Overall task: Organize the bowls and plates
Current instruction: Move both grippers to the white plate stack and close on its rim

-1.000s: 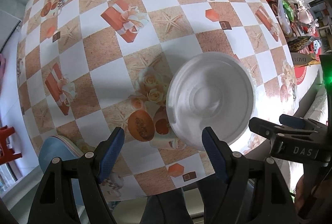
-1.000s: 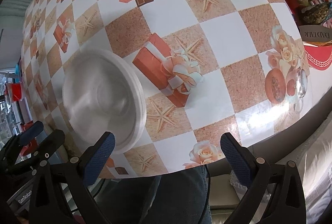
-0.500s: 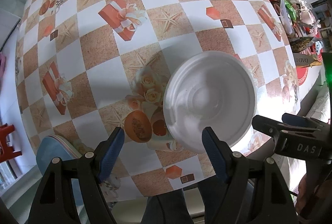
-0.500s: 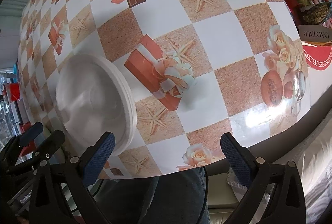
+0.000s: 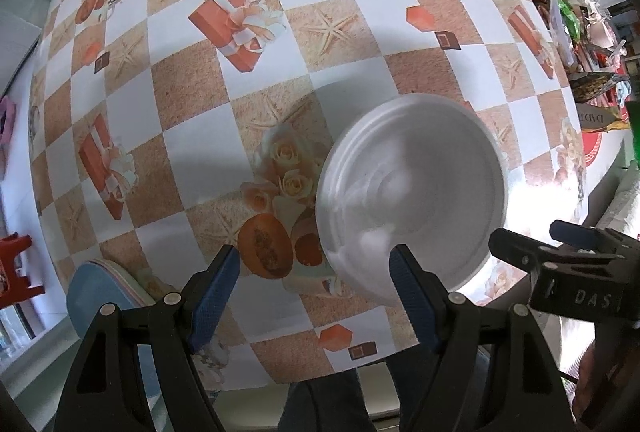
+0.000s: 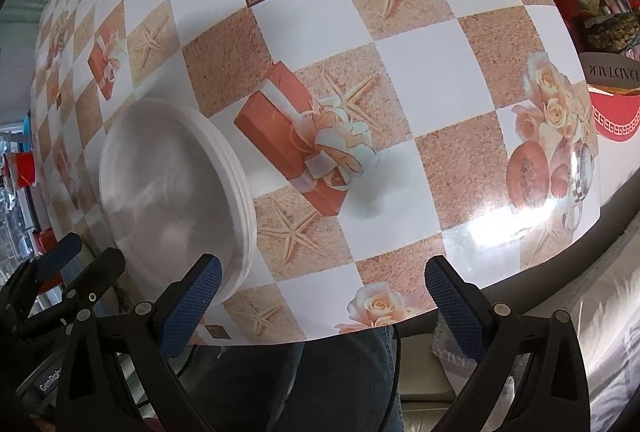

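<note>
A stack of round white foam plates (image 5: 412, 192) sits on the checkered, gift-and-starfish-patterned vinyl tablecloth (image 5: 192, 80) near the table's front edge, probably gathered there so the plates nest together. The left gripper (image 5: 314, 282) hangs above the stack's near rim, fingers spread wide and holding nothing. The right gripper (image 6: 320, 296), equally spread and empty, hovers just beside the stack. A pale blue plate (image 5: 100, 292) lies apart at the left corner, apparently still unsorted.
</note>
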`<action>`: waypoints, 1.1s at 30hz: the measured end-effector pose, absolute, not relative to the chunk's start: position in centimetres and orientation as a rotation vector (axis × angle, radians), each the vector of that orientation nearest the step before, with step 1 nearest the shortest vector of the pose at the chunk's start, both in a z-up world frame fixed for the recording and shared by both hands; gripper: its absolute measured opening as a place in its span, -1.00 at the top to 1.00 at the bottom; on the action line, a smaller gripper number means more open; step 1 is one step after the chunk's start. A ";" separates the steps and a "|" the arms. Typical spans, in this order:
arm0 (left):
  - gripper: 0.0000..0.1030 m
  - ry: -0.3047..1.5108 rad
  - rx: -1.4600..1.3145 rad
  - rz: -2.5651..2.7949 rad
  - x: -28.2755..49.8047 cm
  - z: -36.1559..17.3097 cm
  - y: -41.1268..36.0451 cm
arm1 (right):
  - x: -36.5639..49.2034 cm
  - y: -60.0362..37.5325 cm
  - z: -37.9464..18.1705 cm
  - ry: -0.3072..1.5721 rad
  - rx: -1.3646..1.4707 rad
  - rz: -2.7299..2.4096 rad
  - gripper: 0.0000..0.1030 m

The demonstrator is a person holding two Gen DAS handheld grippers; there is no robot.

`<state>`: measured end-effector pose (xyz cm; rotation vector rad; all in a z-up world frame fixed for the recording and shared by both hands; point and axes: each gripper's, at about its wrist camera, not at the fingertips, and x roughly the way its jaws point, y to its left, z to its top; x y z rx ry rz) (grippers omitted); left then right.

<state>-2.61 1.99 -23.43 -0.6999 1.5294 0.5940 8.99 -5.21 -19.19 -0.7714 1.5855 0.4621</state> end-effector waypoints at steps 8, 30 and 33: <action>-0.56 1.549 -0.730 0.619 -2.2 -25.8 2.9 | 8.4 -3.2 -20.0 1.558 -0.844 0.474 -0.99; -0.32 1.595 -0.800 0.626 -1.5 -30.9 3.2 | 7.0 3.0 -24.5 1.573 -0.951 0.555 -0.21; -0.01 1.579 -0.821 0.588 -0.6 -30.7 2.8 | 6.6 3.4 -25.0 1.609 -0.926 0.574 -0.07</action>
